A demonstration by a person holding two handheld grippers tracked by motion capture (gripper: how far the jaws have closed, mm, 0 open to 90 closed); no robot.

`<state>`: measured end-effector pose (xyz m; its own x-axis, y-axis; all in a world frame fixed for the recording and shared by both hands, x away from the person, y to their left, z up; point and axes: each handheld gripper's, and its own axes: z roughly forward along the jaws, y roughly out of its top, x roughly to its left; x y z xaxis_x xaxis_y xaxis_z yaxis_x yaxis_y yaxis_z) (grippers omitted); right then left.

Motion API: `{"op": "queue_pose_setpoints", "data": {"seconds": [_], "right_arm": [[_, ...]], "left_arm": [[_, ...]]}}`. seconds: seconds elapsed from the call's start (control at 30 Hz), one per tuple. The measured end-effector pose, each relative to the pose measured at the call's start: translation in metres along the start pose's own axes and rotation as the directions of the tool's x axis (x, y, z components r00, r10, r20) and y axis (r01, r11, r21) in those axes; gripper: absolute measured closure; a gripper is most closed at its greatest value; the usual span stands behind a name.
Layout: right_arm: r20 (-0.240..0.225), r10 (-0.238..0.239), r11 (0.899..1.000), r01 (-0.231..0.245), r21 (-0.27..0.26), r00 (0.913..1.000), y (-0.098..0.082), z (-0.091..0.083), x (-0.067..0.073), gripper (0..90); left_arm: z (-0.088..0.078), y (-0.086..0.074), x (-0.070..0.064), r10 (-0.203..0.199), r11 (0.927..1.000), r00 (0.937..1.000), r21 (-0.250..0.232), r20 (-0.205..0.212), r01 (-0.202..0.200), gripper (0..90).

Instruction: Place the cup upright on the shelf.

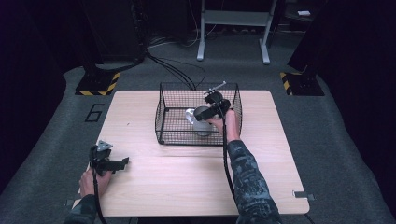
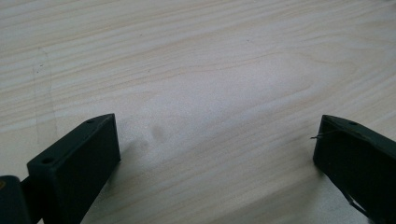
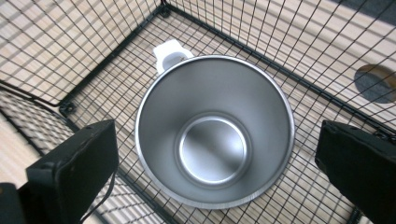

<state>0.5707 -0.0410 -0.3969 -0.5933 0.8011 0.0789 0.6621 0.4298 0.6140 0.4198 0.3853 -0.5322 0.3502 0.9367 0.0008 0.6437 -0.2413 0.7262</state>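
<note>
Both fingers (image 3: 74,172) of our right gripper (image 3: 215,177) stood wide apart and released, one at the lower left and one at the lower right of the right gripper view, with the steel cup (image 3: 215,130) between and beyond them and neither finger touching it. We looked straight down into that cup: it sat upright on the wire floor of the black mesh basket (image 3: 93,46), its round mouth taking the middle of the frame and a white handle (image 3: 170,53) sticking out from its rim toward the upper left. In the high view we saw the basket (image 1: 161,116) at the centre of the frame, on the far half of the wooden table (image 1: 187,177), and the cup (image 1: 201,125) stood inside it, right of its middle. Our right gripper (image 1: 212,105) hung over the cup there, inside the basket's walls, with our right hand (image 1: 226,123) behind it. Our left gripper (image 1: 116,164) lay at the lower left of the high view, near the table's near edge and well apart from the basket, our left hand (image 1: 91,179) on it. Its fingers (image 2: 79,158) were likewise spread and held nothing, with bare pale wood (image 2: 210,84) between them in the left gripper view.
</note>
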Motion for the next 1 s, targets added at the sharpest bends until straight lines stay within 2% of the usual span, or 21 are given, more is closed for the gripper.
{"op": "queue_pose_setpoints", "data": {"seconds": [0.13,0.3,0.47,0.57,1.0], "right_arm": [[-0.003,-0.021,0.999,0.021,-0.043,0.9998,-0.007,-0.015,0.000,0.0],[0.003,-0.042,0.997,0.042,-0.071,0.9991,-0.017,-0.032,0.003,0.0],[-0.012,-0.040,0.994,0.038,-0.106,0.9991,-0.030,-0.050,0.007,0.0],[-0.012,-0.057,0.991,0.055,-0.126,0.9983,-0.038,-0.061,0.007,0.0],[0.032,-0.079,0.980,0.084,-0.183,0.9964,-0.081,-0.103,0.014,0.0]], "left_arm": [[0.000,0.000,0.000,-0.001,1.0000,1.0000,0.001,0.001,0.001,0.4],[0.000,0.000,0.000,0.000,1.0000,1.0000,0.001,0.001,0.000,0.4],[0.000,0.000,0.000,0.000,1.0000,1.0000,0.005,0.004,0.000,0.4],[0.000,0.000,0.000,0.000,1.0000,1.0000,0.001,0.000,0.000,0.4],[0.000,0.000,0.000,0.000,1.0000,1.0000,0.001,0.000,0.000,0.4]]}}
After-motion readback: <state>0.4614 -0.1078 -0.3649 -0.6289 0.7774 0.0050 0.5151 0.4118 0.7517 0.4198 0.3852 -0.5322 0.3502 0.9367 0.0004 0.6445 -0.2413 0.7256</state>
